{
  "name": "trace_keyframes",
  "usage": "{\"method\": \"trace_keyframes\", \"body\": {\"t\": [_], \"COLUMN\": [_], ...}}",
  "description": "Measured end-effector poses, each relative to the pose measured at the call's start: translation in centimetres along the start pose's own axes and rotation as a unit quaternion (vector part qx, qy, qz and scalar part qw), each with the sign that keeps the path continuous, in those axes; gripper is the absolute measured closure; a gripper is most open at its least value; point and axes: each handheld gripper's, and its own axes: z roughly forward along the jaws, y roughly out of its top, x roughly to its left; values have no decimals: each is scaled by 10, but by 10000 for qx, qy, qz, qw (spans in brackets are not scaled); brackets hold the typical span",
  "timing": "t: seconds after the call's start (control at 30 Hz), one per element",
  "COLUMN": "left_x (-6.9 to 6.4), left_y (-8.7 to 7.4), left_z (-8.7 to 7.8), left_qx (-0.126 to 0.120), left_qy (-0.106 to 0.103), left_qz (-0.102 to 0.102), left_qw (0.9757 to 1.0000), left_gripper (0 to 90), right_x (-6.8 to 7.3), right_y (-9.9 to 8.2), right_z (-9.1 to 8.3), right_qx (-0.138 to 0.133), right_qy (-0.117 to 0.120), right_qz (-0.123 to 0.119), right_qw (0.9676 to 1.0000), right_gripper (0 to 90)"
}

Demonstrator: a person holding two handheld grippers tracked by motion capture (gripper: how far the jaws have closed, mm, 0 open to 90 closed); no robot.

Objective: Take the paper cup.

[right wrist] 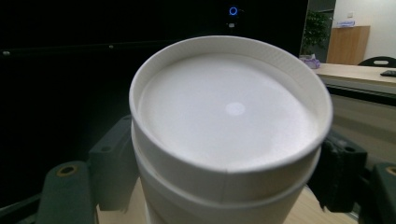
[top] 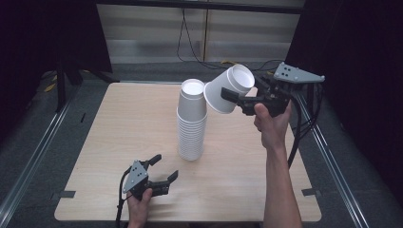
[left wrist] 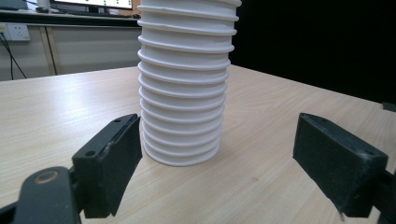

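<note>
Down at the near left of the table (top: 95, 142), the left gripper (top: 164, 167) rests low in the person's hand, its jaws spread wide with nothing between them, aimed toward the stack (top: 192, 126) of white paper cups. From the left gripper view the two black jaws stand well apart at either side of the frame, and the stack (left wrist: 184, 93) rises beyond them, clear of both, its many rolled rims ringed one above another; it stands upside down, widest rim on the wood. The stack sits about mid-table, upright. Just to its right and up in the air, a single cup (top: 229, 89) is held tilted, nearly on its side, its wide mouth end close against the stack's top and its base turned toward the far right; whether it touches the stack I cannot tell. The right gripper (top: 231, 97) is clamped on that cup's wall, held up by the right hand (top: 272, 124) over the table's far right part. In the right gripper view the cup's recessed base (right wrist: 231, 109) faces the camera, with a jaw pressed to each side of it.
</note>
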Motion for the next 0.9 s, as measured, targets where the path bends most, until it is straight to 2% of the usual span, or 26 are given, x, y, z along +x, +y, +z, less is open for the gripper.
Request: {"method": "trace_keyframes", "body": {"t": [0.2,0.27,0.3,0.43,0.5,0.63,0.73,0.87,0.9], "left_x": [0,-2,-1,-4,-3,-4,-3,1,2], "left_y": [0,0,0,1,0,0,1,2,2], "left_z": [1,2,1,3,3,3,4,7,8], "left_qx": [5,-9,45,40,16,43,121,139,196], "left_qy": [-40,-27,-56,-67,-234,-240,-320,-642,-657], "left_qz": [12,-67,41,89,52,53,55,-227,-169], "left_qw": [10000,10000,10000,9999,9997,9997,9994,9976,9975], "left_gripper": [156,156,156,157,157,158,160,157,158], "right_x": [4,5,5,6,7,9,10,13,14], "right_y": [-15,-19,-23,-30,-37,-46,-51,-66,-70], "right_z": [-9,-12,-13,-17,-20,-18,-17,-16,-16], "right_qx": [86,99,105,188,213,316,334,429,461], "right_qy": [-51,-48,-50,-66,-55,-32,-23,55,66], "right_qz": [27,71,88,108,146,143,168,197,221], "right_qw": [9999,9999,9999,9997,9997,9994,9993,9989,9987], "right_gripper": [224,224,224,225,225,225,225,225,225]}}
